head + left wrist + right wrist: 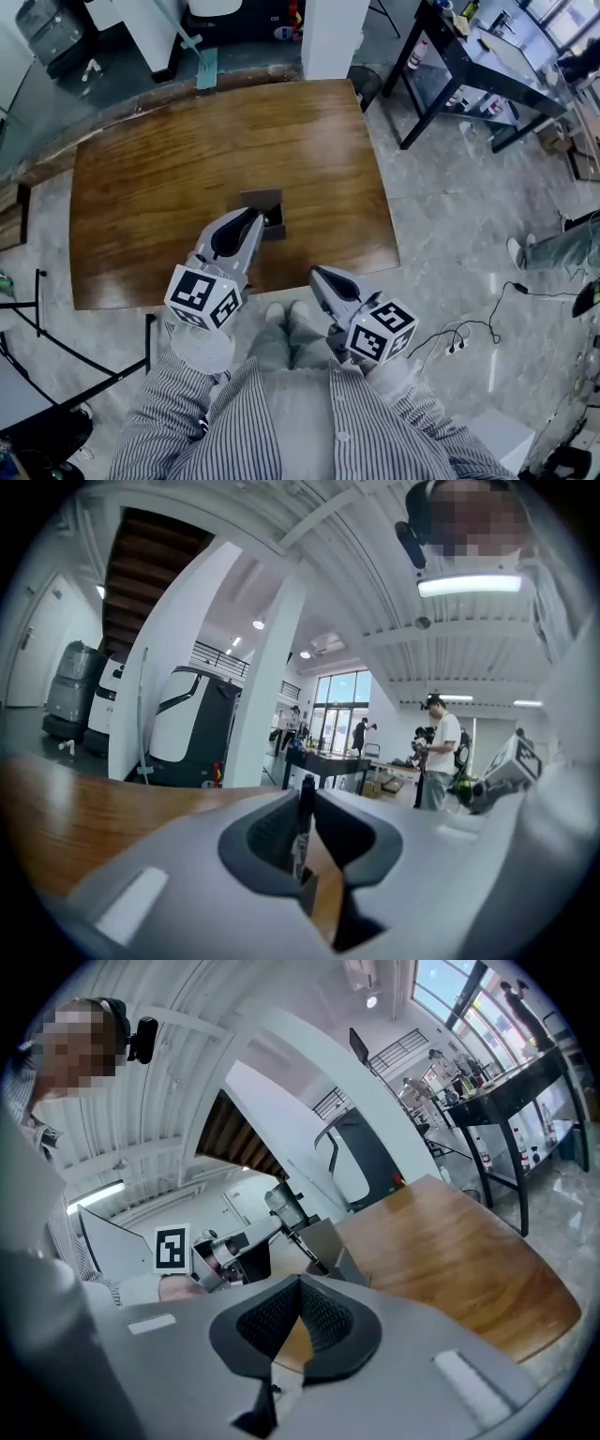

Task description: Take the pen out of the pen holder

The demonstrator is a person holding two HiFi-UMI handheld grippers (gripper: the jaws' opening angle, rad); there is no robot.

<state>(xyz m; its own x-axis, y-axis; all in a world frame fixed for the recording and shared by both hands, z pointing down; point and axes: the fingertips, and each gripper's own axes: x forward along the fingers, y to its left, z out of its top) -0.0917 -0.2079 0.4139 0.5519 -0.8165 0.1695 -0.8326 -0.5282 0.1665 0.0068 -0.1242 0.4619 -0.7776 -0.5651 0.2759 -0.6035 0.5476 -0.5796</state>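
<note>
- A brown wooden desk [187,169] stands on a pale grey stone floor [450,206]. A white pillar [333,37] rises past its far edge. A black table [478,56] stands off its far right corner.
- A small open-topped pen holder [265,199] is the only loose thing on the desk. It sits near the front edge, about midway along it.
- My left gripper [253,221] reaches over the front edge, and its tip touches the holder's left side as seen from above. My right gripper [316,273] hangs off the desk, just beyond the front edge.
- My head view hides the pen behind the left gripper.
- My left gripper view shows the dark pen [305,808] upright and clamped between the two pads. Behind it is a bright hall with tall windows and a person in a white shirt [439,752] beside a dark table.
- My right gripper view shows its own pads pressed together with nothing between them. Only this view shows the pen from the side. It slants down from my left gripper toward the holder's mouth, and I cannot tell whether its lower end is clear of the holder.
</note>
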